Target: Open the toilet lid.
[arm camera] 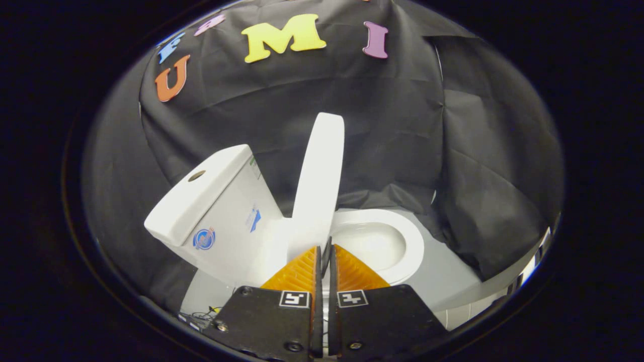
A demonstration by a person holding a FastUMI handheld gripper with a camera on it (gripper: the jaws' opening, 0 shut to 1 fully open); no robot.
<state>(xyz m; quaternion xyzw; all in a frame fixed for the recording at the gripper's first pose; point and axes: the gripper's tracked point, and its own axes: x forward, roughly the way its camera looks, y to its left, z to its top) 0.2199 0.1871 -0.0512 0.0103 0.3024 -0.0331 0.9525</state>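
Note:
A white toilet stands ahead of me, seen from above and tilted. Its lid point(319, 176) is raised upright, edge-on to me, between the tank point(226, 226) and the open bowl point(375, 241). The seat ring point(410, 241) lies flat around the bowl. My gripper point(324, 247) sits just in front of the lid's lower end. Its two fingers are pressed together with only a thin slit between them. Nothing shows in that slit.
The tank's cover point(193, 193) with a flush-button hole point(196, 175) lies beside the fingers, beyond them. Black cloth point(382, 130) hangs close behind and to the side of the toilet. Pale floor point(453, 281) runs past the bowl. A few cables point(204, 317) lie by the tank's base.

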